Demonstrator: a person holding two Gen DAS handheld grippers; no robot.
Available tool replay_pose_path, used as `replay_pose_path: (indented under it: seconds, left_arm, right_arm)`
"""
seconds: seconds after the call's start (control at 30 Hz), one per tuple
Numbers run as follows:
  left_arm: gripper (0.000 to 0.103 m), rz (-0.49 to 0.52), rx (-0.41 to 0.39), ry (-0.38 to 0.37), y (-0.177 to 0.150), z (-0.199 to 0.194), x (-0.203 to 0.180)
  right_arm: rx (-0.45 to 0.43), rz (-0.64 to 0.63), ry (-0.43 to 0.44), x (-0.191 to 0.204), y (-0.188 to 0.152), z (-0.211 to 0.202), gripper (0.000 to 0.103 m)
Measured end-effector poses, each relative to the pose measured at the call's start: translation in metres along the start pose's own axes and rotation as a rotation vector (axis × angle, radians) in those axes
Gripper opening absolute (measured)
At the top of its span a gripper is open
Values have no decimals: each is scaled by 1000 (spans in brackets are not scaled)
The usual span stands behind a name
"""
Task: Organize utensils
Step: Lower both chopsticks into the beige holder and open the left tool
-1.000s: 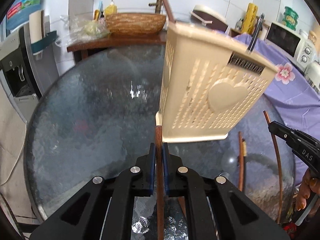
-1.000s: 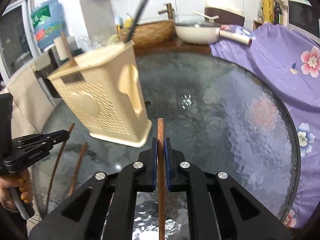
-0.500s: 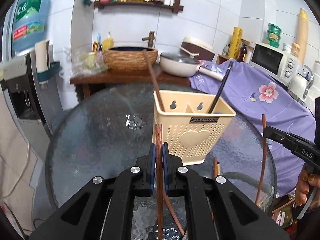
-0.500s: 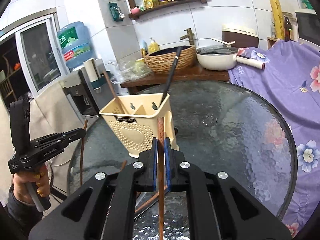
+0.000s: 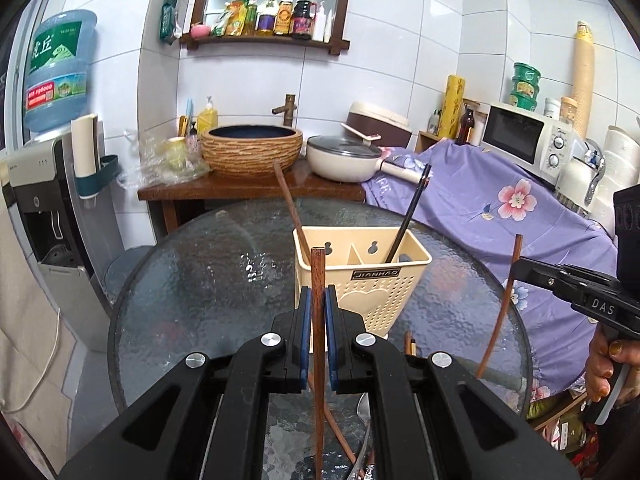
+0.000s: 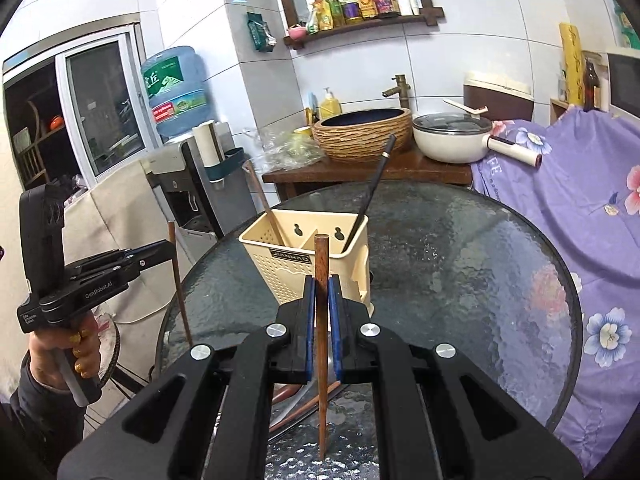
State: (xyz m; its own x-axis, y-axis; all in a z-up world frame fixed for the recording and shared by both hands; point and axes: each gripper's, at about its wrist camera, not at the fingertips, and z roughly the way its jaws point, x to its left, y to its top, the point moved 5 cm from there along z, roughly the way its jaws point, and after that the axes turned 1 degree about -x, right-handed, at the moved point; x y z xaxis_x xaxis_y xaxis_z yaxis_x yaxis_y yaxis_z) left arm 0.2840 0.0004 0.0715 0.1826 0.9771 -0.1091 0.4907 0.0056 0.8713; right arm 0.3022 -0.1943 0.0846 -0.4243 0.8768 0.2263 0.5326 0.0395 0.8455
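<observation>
Perforated beige caddy [image 5: 362, 276], grippers pinching wooden chopsticks [image 5: 319, 320]

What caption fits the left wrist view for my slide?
Left gripper clamps a brown chopstick upright before the cream utensil holder on the glass table.

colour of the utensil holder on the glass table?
Cream/beige perforated plastic utensil holder with an embossed heart on its front; clearest in the left wrist view.

Holder [image 5: 360, 276]: standing mid-table, both compartments open on top, a leaning stick [image 5: 289, 200] and black chopstick [image 5: 408, 212] partly taking up each.
Table [image 6: 472, 264]: lying bare to the holder's right.
Near edge: loose utensils [image 6: 304, 404] lying in the way.
</observation>
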Motion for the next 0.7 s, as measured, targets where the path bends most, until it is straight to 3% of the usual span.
replay_pose_path:
  seconds: [0.4, 0.7]
  left_arm:
    - [6, 37, -52, -24, 29, -19, -10]
    - [6, 43, -125, -46, 86, -39, -22]
  right_arm:
    - [-15, -35, 36, 17, 31, -16, 7]
    - [-71, 9, 72, 24, 94, -24, 7]
